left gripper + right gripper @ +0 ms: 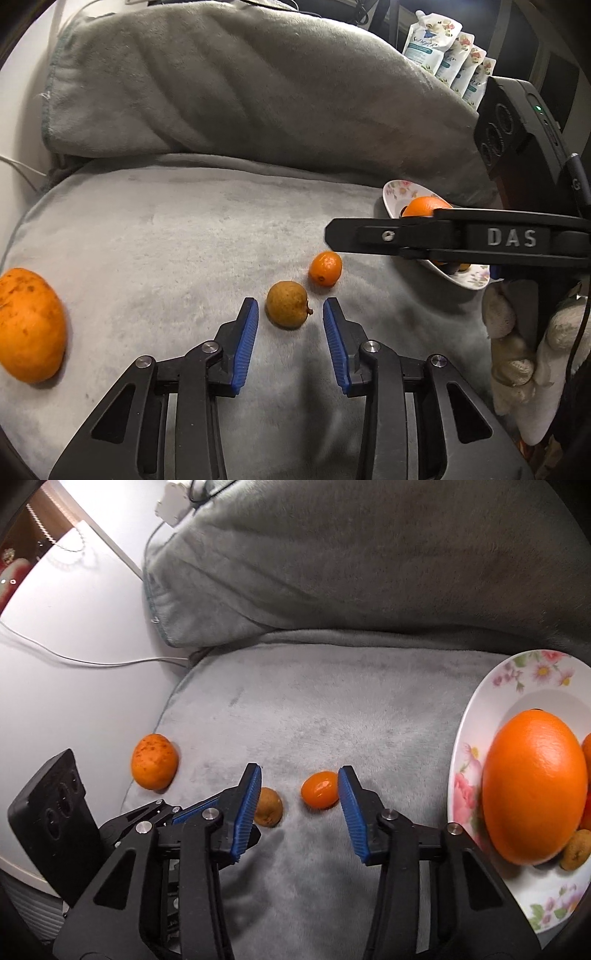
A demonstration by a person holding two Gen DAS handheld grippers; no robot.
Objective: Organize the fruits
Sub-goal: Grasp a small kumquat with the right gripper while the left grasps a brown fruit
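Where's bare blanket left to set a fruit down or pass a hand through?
Free: the wide grey blanket stretch between the folded pillow behind, the spotted orange at its left edge and the small fruits. Crowded: around the brown fruit and kumquat, where both claws converge, and the floral plate.

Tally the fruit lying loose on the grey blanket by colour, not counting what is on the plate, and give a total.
Orange: 2, the spotted orange fruit and the small orange fruit.
Brown: 1, the small brown fruit.
Total: 3.
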